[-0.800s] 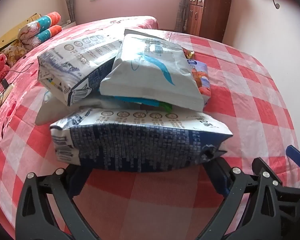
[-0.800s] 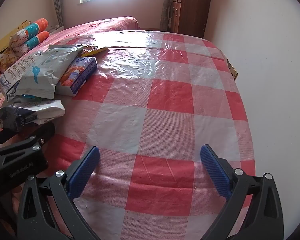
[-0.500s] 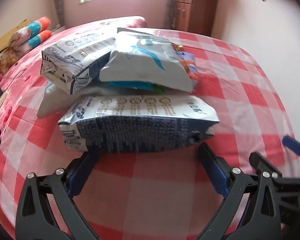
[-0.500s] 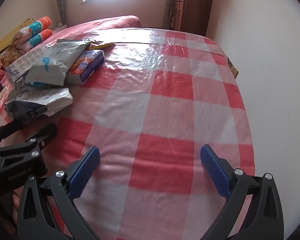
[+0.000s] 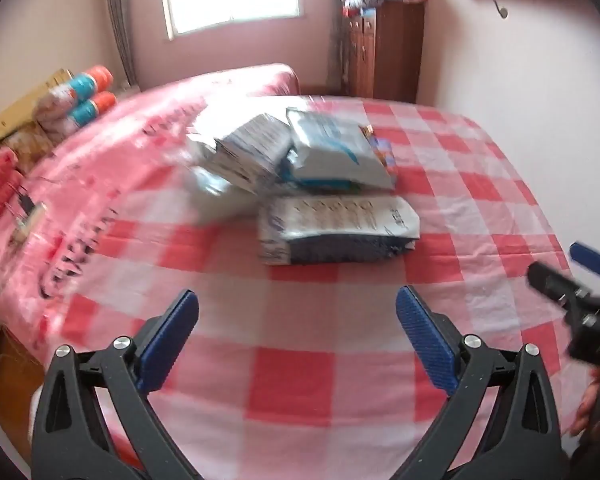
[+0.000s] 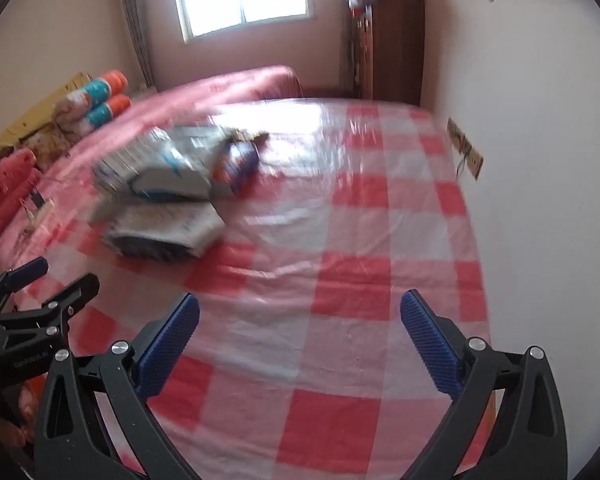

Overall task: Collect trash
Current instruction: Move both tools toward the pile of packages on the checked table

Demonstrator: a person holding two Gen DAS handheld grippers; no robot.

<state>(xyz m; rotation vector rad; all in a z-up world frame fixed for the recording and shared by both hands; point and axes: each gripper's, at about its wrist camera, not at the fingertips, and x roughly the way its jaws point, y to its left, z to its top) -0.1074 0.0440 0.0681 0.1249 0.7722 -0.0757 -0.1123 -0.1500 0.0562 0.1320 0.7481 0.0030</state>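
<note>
A pile of empty packets (image 5: 312, 176) lies on the red-and-white checked tablecloth (image 5: 284, 368): a dark blue and white bag (image 5: 340, 228) in front, a white bag with a blue swoosh (image 5: 340, 152) on top, another printed bag (image 5: 252, 152) at the left. The pile also shows in the right wrist view (image 6: 168, 192), with a small orange-blue box (image 6: 236, 164) beside it. My left gripper (image 5: 298, 340) is open and empty, well short of the pile. My right gripper (image 6: 300, 344) is open and empty over bare cloth.
A pink bed (image 5: 112, 152) with rolled bedding (image 5: 80, 100) adjoins the table's left side. A wooden cabinet (image 5: 384, 52) stands at the back by the wall. A wall socket (image 6: 466, 148) sits at the right table edge. The other gripper shows at each view's side (image 5: 580, 292).
Both grippers have pulled back and up from the pile; the blue and white bag that lay between my left fingers now lies well ahead of them. Both views are motion-blurred.
</note>
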